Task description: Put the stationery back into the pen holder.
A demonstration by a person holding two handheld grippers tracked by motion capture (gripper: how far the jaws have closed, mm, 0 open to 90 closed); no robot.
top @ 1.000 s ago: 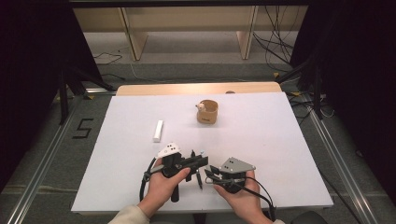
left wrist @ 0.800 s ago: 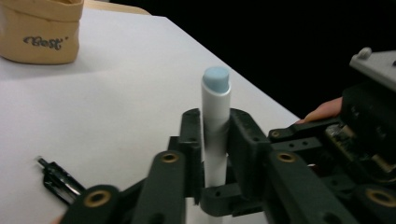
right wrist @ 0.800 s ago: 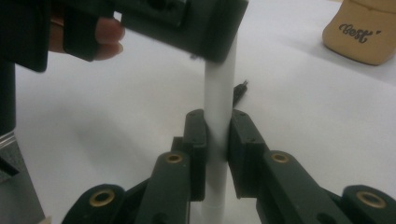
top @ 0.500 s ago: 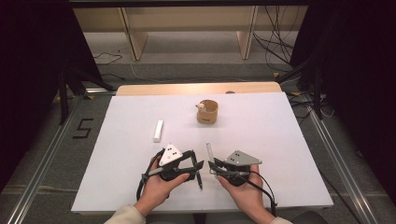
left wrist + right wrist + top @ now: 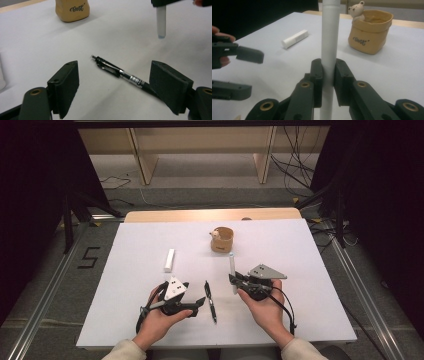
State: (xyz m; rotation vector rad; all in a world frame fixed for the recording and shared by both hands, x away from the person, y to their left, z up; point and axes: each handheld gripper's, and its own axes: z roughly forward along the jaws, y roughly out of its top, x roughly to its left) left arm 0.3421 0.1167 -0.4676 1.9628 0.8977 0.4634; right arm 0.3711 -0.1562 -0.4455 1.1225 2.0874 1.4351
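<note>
High view: the left gripper and right gripper sit near the front edge of the white tabletop, with a black click pen lying flat between them. The left gripper's fingers have just been opening and now stand released. In the left gripper view the pen rests on the tabletop in the gap between them, its far end running close under the right-hand pad, and neither pad presses on it. So the pen looks set down and let go.

The right gripper's fingers are clenched on a white tube. In the right gripper view they pinch it low on its length and it runs straight out beyond them, its far end pointing toward the tan pen pot with the little bear on its rim. The pot stands upright further back, well apart from both grippers, and nothing long stands out of it as far as I can see. A short white stick lies by itself to the left, untouched.

My reading is that the job is early to middling. One item is firmly in hand and one has been freed onto the tabletop. If the pot is the destination, what is left is carrying the tube over to it, and then the pen and perhaps the stick need dealing with.
</note>
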